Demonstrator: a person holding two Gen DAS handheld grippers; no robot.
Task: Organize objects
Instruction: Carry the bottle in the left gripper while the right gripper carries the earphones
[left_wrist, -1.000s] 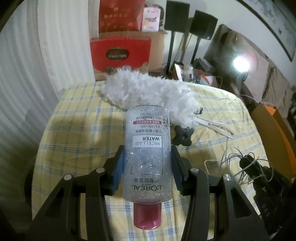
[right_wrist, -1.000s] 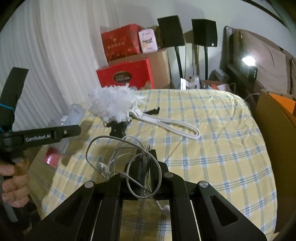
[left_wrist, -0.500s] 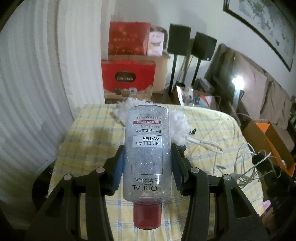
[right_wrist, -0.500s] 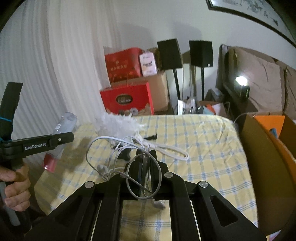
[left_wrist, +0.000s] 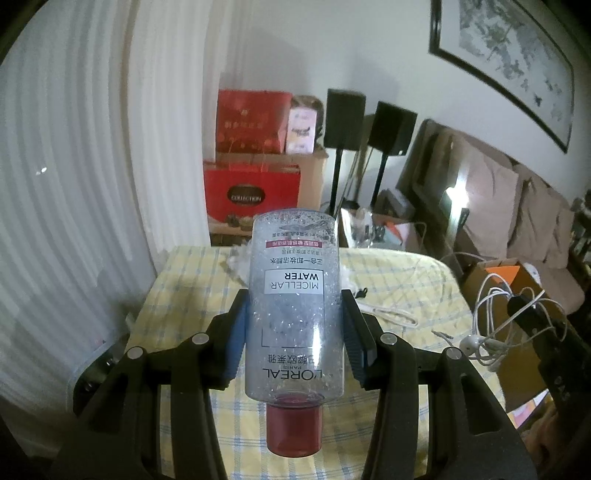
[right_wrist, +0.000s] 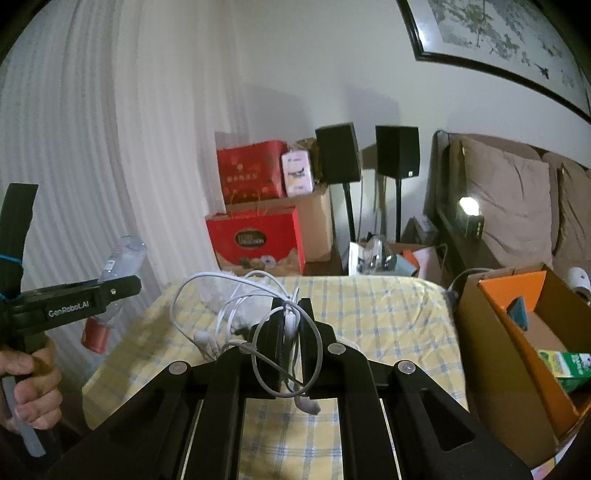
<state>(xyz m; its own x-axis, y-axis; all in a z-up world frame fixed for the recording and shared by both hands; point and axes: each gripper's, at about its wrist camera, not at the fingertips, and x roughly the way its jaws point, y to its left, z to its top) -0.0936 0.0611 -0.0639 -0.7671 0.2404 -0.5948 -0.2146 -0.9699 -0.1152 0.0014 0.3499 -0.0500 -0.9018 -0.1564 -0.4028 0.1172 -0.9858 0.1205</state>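
Note:
A clear micellar water bottle (left_wrist: 293, 310) with a red cap is clamped between the pads of my left gripper (left_wrist: 293, 306), cap towards the camera, held above the yellow checked table (left_wrist: 399, 280). From the right wrist the same bottle (right_wrist: 122, 258) shows at the left, with a hand on the left gripper's handle. My right gripper (right_wrist: 290, 314) is shut on a tangle of white earphone cable (right_wrist: 229, 299), whose loops hang over its fingers. The white feather duster (left_wrist: 236, 264) lies on the table, mostly hidden behind the bottle.
An open cardboard box (right_wrist: 517, 332) with an orange liner, a green carton and a teal item stands right of the table. Red gift bags (right_wrist: 255, 240), cardboard boxes and two black speakers (right_wrist: 338, 153) on stands are behind it. White curtain at left, cushions at right.
Both grippers have risen and tilted up with their loads; the table now sits lower and farther in both views. The open cardboard box has come into the right wrist view.

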